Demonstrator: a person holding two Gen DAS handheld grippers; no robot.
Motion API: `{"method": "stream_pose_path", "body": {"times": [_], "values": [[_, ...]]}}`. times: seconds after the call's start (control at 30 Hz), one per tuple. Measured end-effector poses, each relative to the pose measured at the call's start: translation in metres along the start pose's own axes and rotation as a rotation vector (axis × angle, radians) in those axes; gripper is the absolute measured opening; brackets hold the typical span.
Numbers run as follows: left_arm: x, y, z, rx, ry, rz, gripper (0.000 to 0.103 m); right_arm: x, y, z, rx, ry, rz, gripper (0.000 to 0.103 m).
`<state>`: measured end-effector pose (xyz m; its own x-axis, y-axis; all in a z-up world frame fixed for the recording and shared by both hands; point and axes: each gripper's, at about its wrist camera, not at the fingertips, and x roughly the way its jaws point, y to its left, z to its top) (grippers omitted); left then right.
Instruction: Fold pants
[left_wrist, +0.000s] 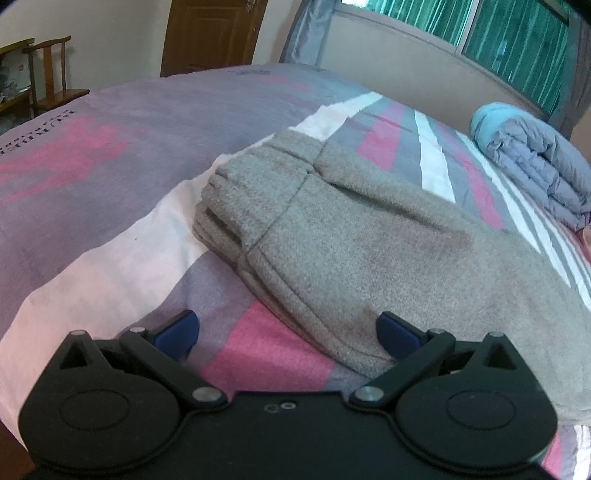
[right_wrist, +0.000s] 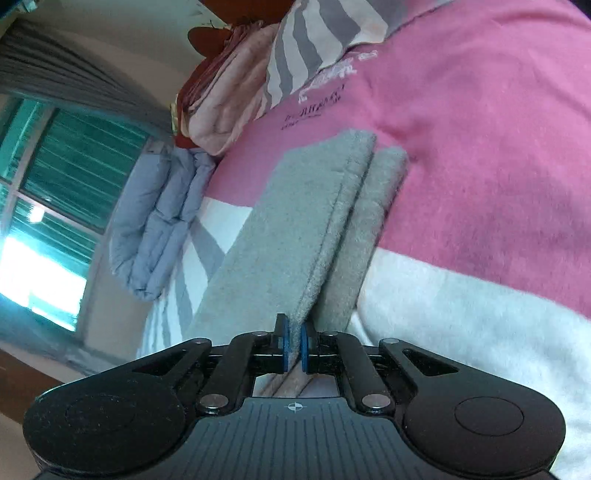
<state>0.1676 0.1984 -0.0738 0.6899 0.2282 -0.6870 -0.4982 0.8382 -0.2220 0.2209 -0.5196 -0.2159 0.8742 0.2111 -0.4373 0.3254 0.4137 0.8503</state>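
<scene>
Grey fleece pants (left_wrist: 332, 229) lie on the bed, the waistband at the far left and the legs running right. My left gripper (left_wrist: 286, 332) stands open just above the bedspread, its blue pads wide apart. The right pad (left_wrist: 393, 332) touches the pants' near edge; the left pad rests over bare bedspread. In the right wrist view the camera is rolled sideways. My right gripper (right_wrist: 294, 345) is shut on a fold edge of the grey pants (right_wrist: 295, 229), and two leg layers stretch away from the pads.
The bedspread (left_wrist: 110, 177) has pink, white and grey stripes. A folded lilac duvet (left_wrist: 535, 166) lies at the far right by the window wall. A wooden chair (left_wrist: 51, 74) and a door stand beyond the bed. Pillows (right_wrist: 229, 96) are stacked at the bed's head.
</scene>
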Motion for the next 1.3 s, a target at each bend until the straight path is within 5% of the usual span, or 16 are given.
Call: {"method": "stream_pose_path", "body": {"times": [0.17,0.37,0.43,0.6,0.77,0.9,1.03,1.17,1.3], "values": [[-0.028,0.014,-0.004,-0.078,-0.136,-0.045,0.087,-0.036,0.027,-0.026,-0.144,-0.062,0.052,0.025],[-0.035,0.020,0.008,-0.105,-0.198,-0.096,0.067,-0.050,0.042,-0.051,-0.194,-0.076,0.067,0.027],[-0.032,0.021,0.015,-0.122,-0.196,-0.118,0.041,-0.050,0.046,-0.053,-0.207,-0.065,0.052,0.027],[-0.013,0.024,0.035,-0.135,-0.127,-0.099,0.007,-0.043,0.052,-0.053,-0.193,-0.065,0.018,0.027],[-0.037,0.030,0.067,-0.091,-0.263,-0.217,0.005,-0.045,0.048,-0.050,-0.175,-0.060,0.003,0.027],[0.015,0.045,0.056,-0.088,-0.061,-0.132,0.005,-0.045,0.044,-0.048,-0.170,-0.050,0.006,0.027],[0.016,0.044,0.045,-0.061,-0.095,-0.136,0.008,-0.048,0.040,-0.043,-0.161,-0.056,0.014,0.028],[0.019,0.043,0.046,-0.066,-0.086,-0.142,0.009,-0.054,0.033,-0.031,-0.167,-0.143,0.007,0.065],[0.017,0.048,0.051,-0.068,-0.069,-0.150,0.009,-0.048,0.024,-0.010,-0.119,-0.151,0.008,0.064]]}}
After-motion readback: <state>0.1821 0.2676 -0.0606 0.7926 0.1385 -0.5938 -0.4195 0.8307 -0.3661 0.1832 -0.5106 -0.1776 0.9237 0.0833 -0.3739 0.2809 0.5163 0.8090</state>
